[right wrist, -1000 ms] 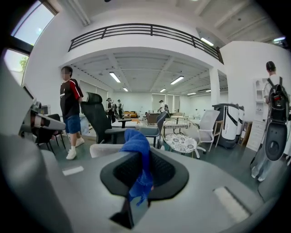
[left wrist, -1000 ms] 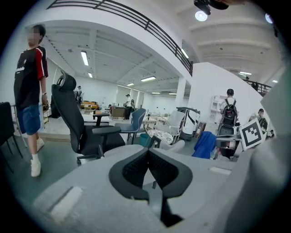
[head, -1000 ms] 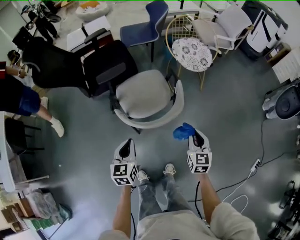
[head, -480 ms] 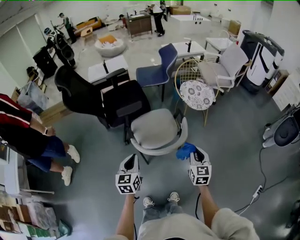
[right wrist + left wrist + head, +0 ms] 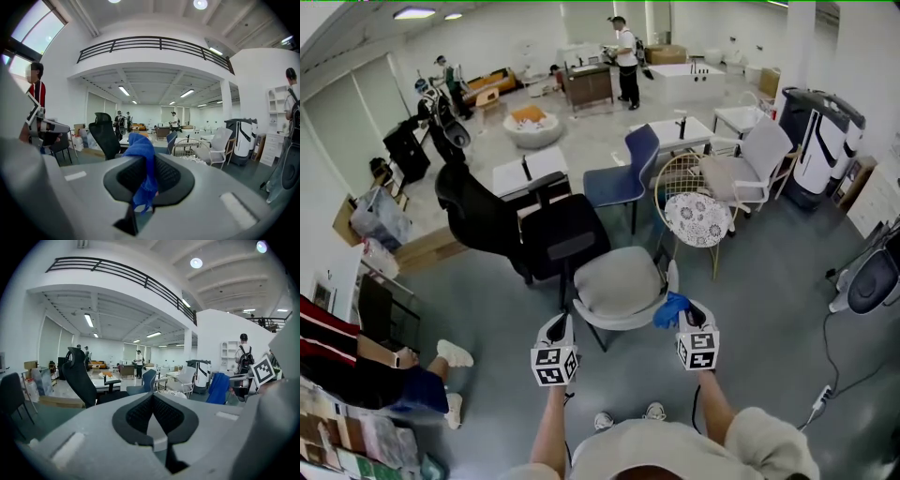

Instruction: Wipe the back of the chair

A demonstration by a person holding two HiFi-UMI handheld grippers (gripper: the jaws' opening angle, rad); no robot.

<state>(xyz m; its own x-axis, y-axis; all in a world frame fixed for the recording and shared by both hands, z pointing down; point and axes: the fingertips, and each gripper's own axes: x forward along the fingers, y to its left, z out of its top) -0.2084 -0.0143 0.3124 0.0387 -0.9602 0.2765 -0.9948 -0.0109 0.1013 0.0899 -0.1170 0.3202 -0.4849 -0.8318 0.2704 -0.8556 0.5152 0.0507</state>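
A grey chair (image 5: 614,279) with a low curved back (image 5: 623,324) stands right ahead of me in the head view, its back turned toward me. My right gripper (image 5: 694,317) is shut on a blue cloth (image 5: 671,307), which hangs next to the right end of the chair back; whether it touches is unclear. In the right gripper view the blue cloth (image 5: 143,161) is pinched between the black pads of the right gripper (image 5: 144,187). My left gripper (image 5: 556,330) is shut and holds nothing, just short of the back's left part. The left gripper (image 5: 154,430) looks out over the room.
Two black office chairs (image 5: 558,234) stand behind the grey one, with a blue chair (image 5: 623,173), a gold wire chair with a patterned cushion (image 5: 696,217) and a white chair (image 5: 750,164) beyond. A person (image 5: 366,370) sits at the left. A cable (image 5: 825,394) lies on the floor at right.
The head view has tilted up, showing more of the room. Both grippers have come closer to the chair back, the right one still shut on the cloth. The person at left has shifted.
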